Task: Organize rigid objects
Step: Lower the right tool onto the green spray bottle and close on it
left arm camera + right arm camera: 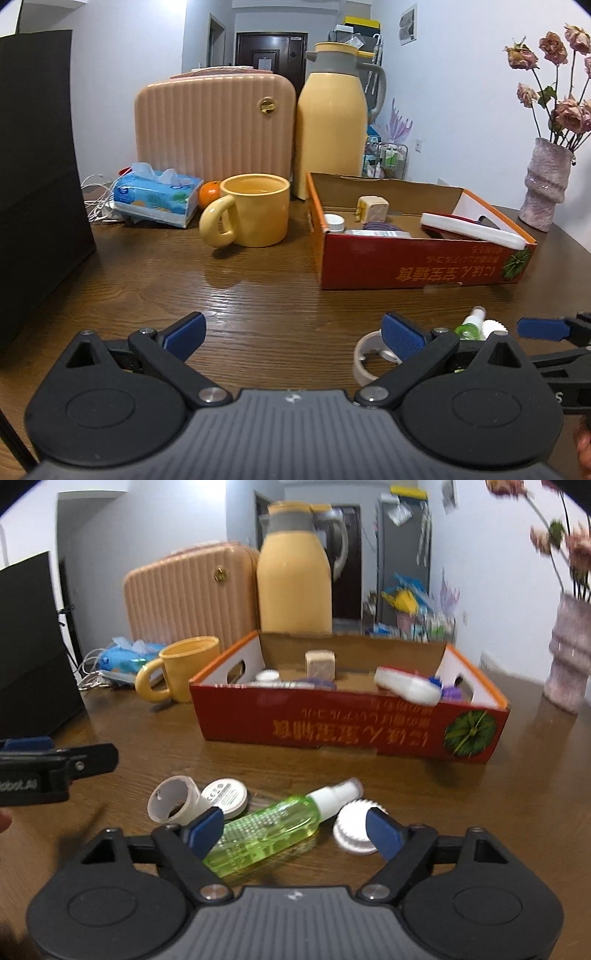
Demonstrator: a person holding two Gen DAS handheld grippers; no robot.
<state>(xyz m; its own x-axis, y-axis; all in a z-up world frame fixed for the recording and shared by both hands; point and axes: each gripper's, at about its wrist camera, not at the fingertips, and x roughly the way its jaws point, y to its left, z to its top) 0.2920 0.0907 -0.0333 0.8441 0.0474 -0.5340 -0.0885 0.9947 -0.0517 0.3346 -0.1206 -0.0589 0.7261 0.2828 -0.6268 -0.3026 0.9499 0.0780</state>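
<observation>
Wood-grain bench (480, 812): dark brown, carrying loose small items in front and a carton further back.
Right gripper (295, 829): jaws spread wide, low over the bench, straddling a green spray bottle (273, 825) without gripping it.
Spray bottle: lying on its side, white nozzle aimed toward the carton; its body passes just beside the left blue pad.
White ribbed cap (351, 830): on the bench just beside the nozzle, partly behind the right blue pad.
Round white tin (226, 795): flat on the bench, touching a tipped white tape roll (175, 803) on its left.
Left gripper (293, 334): jaws wide apart over bare wood, holding nothing; the tape roll sits just behind its right pad.
Red cardboard box (351, 731): open-topped, beyond the loose items; inside are a white plug adapter (372, 208), a white-capped bottle (334, 222) lying down and a white-and-red case (472, 229).
Yellow mug (255, 214): left of the box, near an orange (209, 192) and a blue tissue pack (155, 192).
Backdrop: yellow thermos jug (332, 122), ribbed pink case (216, 125), vase of dried roses (546, 184) at far right.
</observation>
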